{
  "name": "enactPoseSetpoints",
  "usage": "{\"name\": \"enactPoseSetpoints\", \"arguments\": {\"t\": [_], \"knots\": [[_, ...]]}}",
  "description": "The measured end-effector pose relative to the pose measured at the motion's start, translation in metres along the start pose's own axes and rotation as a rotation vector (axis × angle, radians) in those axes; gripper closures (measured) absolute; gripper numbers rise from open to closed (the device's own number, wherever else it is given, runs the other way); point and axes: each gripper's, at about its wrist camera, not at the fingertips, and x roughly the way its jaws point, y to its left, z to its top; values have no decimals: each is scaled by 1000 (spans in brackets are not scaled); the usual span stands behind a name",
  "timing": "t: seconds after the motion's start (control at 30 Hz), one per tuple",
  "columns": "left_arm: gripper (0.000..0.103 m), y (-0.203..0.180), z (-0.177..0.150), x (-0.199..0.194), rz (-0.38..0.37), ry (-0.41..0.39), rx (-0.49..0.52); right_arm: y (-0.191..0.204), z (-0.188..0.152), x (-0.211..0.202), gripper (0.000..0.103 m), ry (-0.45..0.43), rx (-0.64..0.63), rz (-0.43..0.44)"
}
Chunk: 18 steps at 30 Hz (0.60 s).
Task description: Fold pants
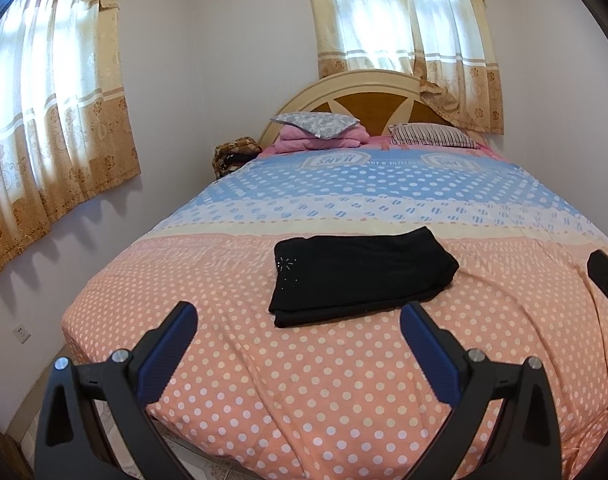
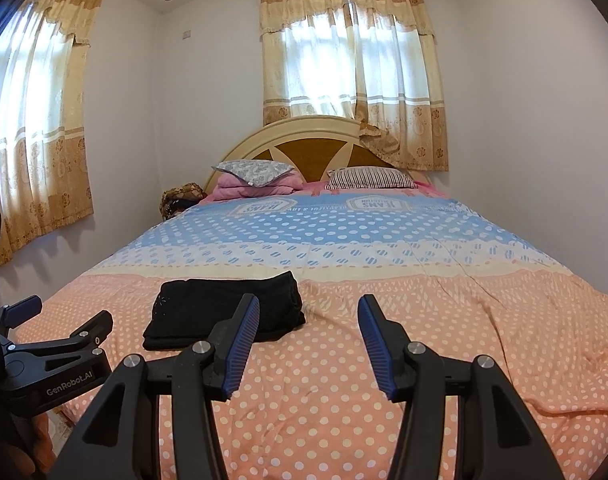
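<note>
The left hand-held gripper point(image 1: 298, 320) hangs above the near end of the bed with its two blue-padded fingers point(image 1: 184, 322) spread wide and nothing between them. The right hand-held gripper point(image 2: 309, 314) is likewise held over the bed's foot, jaws parted and empty. From the right wrist view the left hand-held gripper shows at the left edge, a black frame lettered "GenRobot.AI"; from the left wrist view a dark part of the right one enters at the right edge.

The black pants point(image 1: 360, 274) lie folded into a compact rectangle of stacked layers on the bedspread point(image 1: 304, 380), on its orange band with white dots, clear of both grippers. A small sparkly motif sits near the left end of the bundle. In the right wrist view the pants point(image 2: 224, 312) lie left of centre, partly behind the left finger.

Further up, the bedspread turns cream, then blue. At the head lie a striped pillow point(image 1: 434, 136) and a grey patterned pillow point(image 1: 316, 123) on a pink folded blanket point(image 1: 320, 142), before a rounded headboard point(image 1: 368, 92). Curtains point(image 1: 408, 40) cover the windows
</note>
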Motion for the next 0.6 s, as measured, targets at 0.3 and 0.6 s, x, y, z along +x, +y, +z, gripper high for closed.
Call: {"name": "enactPoseSetpoints", "arguments": {"t": [0.3, 0.6], "knots": [[0, -1, -1, 5, 0, 14, -2, 0, -1, 7, 49, 13, 4, -3], [0, -4, -2, 13, 7, 29, -9, 1, -3, 18, 49, 25, 1, -2]]}}
